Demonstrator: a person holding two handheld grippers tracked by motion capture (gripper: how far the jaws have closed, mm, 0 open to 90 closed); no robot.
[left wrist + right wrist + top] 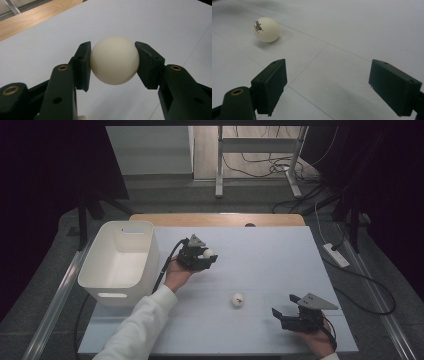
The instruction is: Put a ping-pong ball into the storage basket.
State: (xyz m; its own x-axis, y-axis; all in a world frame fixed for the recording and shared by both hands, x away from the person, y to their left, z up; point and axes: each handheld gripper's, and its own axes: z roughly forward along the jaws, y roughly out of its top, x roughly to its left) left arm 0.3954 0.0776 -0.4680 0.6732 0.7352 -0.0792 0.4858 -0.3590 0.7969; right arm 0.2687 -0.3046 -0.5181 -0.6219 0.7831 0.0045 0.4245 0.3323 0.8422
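Gripping a plain white ball (114,60) between both pads, the left tongs (204,256) sit just right of the white bin (120,260) on the table (260,245). The right tongs (285,312) rest spread wide at the near right (nothing between them), with a second, printed ball (266,29) lying to their left, well apart.

My worktop (260,245) is covered with pale blue-white sheets, and a strip of bare wood (215,219) shows along its far edge. Beyond it I see grey floor (200,195), then a lighter wooden patch where a white metal frame (257,150) stands over a tangle of dark cables (270,165). Both sides fall into deep shadow. A white power strip (336,255) lies on the floor to the right.
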